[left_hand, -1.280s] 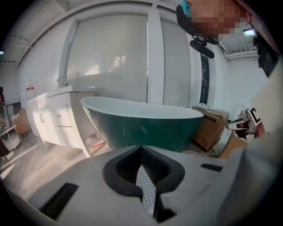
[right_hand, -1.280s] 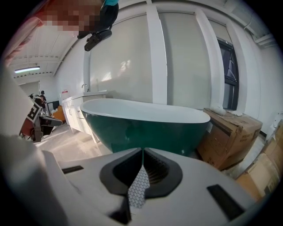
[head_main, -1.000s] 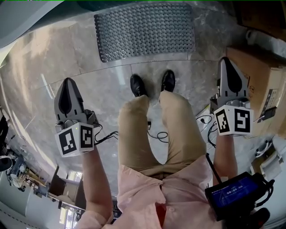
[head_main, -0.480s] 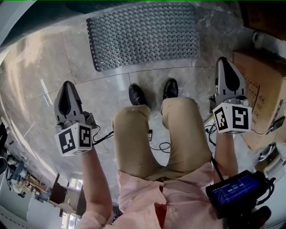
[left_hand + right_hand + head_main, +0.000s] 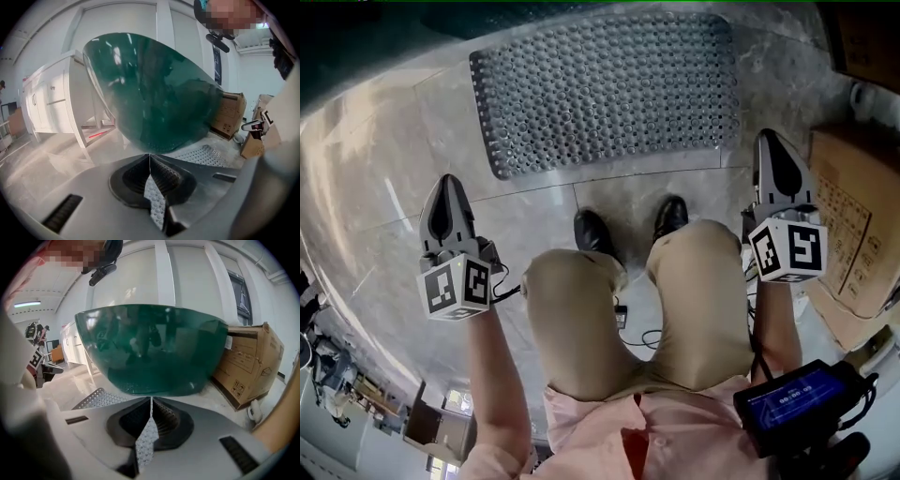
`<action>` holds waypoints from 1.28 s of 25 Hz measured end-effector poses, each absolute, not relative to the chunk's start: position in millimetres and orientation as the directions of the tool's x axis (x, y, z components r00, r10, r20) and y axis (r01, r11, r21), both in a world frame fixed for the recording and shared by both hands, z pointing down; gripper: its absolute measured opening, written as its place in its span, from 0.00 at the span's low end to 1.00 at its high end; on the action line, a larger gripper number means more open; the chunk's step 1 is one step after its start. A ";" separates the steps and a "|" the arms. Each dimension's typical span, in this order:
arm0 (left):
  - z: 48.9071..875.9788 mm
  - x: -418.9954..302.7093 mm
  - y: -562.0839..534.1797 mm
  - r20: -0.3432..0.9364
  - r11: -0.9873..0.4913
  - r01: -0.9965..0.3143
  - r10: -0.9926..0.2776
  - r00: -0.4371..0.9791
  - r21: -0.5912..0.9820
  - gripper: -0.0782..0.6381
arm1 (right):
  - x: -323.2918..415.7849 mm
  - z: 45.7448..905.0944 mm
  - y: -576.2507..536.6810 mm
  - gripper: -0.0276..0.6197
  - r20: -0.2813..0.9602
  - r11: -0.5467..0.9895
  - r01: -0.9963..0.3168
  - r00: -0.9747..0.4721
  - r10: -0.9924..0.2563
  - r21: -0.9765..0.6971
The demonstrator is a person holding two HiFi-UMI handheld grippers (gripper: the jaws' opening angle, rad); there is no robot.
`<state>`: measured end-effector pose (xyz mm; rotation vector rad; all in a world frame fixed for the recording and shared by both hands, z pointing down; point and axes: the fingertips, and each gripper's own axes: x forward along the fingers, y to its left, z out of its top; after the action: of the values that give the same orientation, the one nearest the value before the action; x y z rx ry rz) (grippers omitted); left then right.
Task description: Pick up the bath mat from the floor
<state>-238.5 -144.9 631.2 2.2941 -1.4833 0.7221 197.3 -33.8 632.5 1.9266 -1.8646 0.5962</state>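
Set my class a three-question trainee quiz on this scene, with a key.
1. True or false: the left gripper holds the mat.
2. In the head view, what stands right of the mat? A box; B bucket; C chair.
3. Fill in: the right gripper has its jaws ____.
Key: 1 false; 2 A; 3 shut.

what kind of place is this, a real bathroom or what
Probably a staged bathroom corner in a workshop or storeroom: a bath mat lies on glossy stone-look floor by a green tub, but cardboard boxes stand close by.
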 end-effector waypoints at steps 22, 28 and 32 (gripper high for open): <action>787.0 -268.3 -160.1 0.581 -0.373 -0.928 -0.752 0.310 0.013 0.15 | 202.3 739.2 -76.8 0.08 0.512 0.031 -0.999 -0.009 -0.859 0.036; 819.1 -270.3 -151.6 0.609 -0.388 -0.919 -0.715 0.343 0.063 0.30 | 201.9 732.1 -80.4 0.08 0.502 0.039 -0.998 -0.005 -0.865 0.058; 848.1 -271.4 -148.7 0.640 -0.395 -0.914 -0.681 0.357 0.090 0.35 | 210.0 730.2 -75.0 0.08 0.509 0.019 -0.996 0.027 -0.860 0.085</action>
<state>-271.4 -148.7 848.1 2.1902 -1.3885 0.7242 210.0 -75.0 730.2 1.8901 -1.8826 0.4316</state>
